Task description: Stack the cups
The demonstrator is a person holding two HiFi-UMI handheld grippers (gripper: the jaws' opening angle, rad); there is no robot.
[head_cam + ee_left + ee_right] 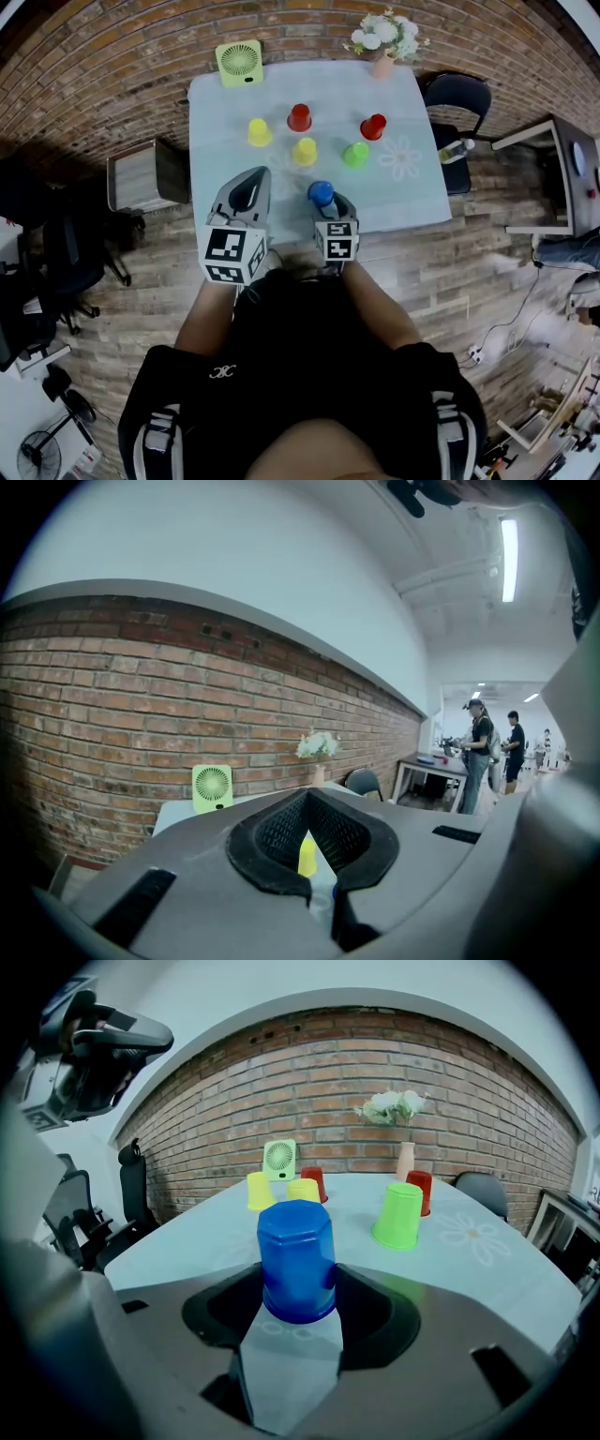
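Pickup step, by the look of it: the right gripper (298, 1286) grips an upturned blue cup (296, 1255) between its jaws. The left gripper (309, 860) sits beside it, jaws closed on nothing. Ahead of the right gripper stand a green cup (398, 1215), two yellow cups (260, 1191) and two red cups (315, 1183), all unstacked. The next move likely calls for carrying the blue cup forward and lowering it squarely over one.

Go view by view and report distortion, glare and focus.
Head view: heavy fisheye, brick wall curving round the table, light even. Left gripper view: ceiling light blown out, distant people small and soft. Right gripper view: brick wall bowed into an arch, blue cup sharp, frame edges dark.
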